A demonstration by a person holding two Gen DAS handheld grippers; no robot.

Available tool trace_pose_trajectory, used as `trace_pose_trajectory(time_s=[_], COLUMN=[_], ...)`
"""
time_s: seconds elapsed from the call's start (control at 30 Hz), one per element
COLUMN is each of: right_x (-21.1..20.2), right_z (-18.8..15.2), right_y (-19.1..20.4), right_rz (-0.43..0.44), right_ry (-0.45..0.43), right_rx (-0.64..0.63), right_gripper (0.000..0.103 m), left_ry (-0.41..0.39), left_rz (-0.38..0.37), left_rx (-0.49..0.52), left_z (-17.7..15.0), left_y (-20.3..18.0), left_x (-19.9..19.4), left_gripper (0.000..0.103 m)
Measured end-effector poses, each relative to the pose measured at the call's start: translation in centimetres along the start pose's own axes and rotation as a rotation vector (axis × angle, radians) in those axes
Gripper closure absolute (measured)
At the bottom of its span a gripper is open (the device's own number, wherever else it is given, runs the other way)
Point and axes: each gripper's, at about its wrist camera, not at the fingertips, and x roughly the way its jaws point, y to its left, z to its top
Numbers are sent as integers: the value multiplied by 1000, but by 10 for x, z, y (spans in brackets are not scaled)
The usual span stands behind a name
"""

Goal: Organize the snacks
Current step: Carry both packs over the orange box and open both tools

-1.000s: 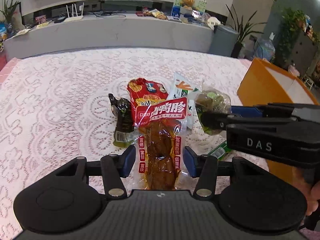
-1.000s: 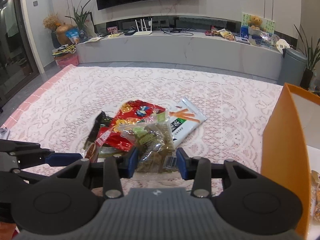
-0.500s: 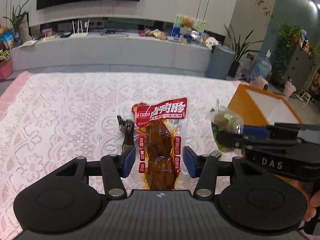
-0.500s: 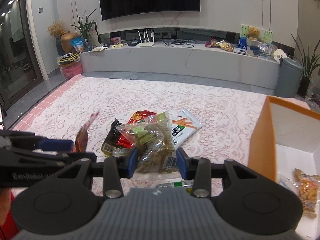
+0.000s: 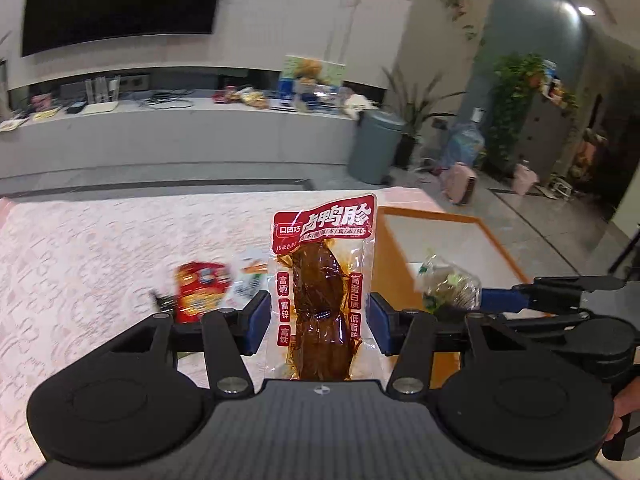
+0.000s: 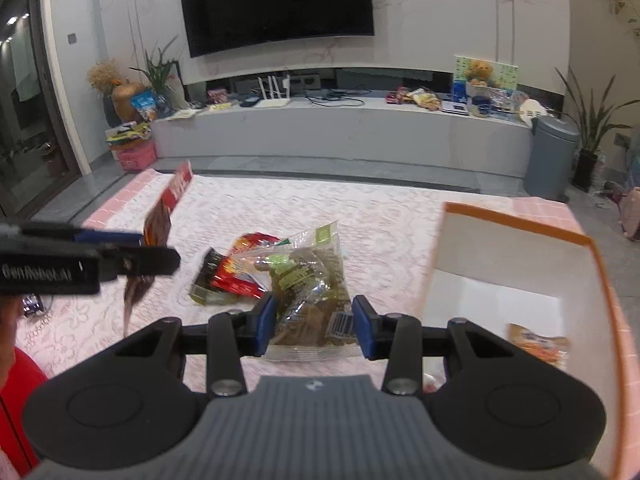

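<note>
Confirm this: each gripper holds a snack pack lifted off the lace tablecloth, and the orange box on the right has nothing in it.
Wrong on the box. Both the left gripper and right gripper do hold lifted packs, but the right wrist view shows the orange-rimmed white box already holds an orange snack packet on its floor.

Big white characters "卤鸭胗" run across the red header of the duck gizzard packet (image 5: pixel 322 280), with "口回巧" boxed at its left. Red tabs down its sides read "富硒", "富锌", "富铁" and "高蛋白质". The left gripper (image 6: pixel 132 258) carries "GenRobot.AI" on its side.
</note>
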Motion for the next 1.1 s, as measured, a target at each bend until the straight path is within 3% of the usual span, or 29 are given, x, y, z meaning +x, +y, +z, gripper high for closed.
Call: trace_pose_trajectory(time_s=[0.4,0.83,1.1], right_x=[-23,-1,26], right_z=[-8,-22,-31], right_y=[-62,-135,-147], right_rz=[-92,-88,-83], right_ry=[122,334,441], right_rx=[-55,27,-57], right_gripper=[63,63,63], left_ry=[93,284,439], left_rz=[-163,-244,-221], left_rx=[149,351,524], left_z=[22,20,6], left_y=[-87,-154,-175], left_x=[55,135,185], left_gripper=[44,44,43])
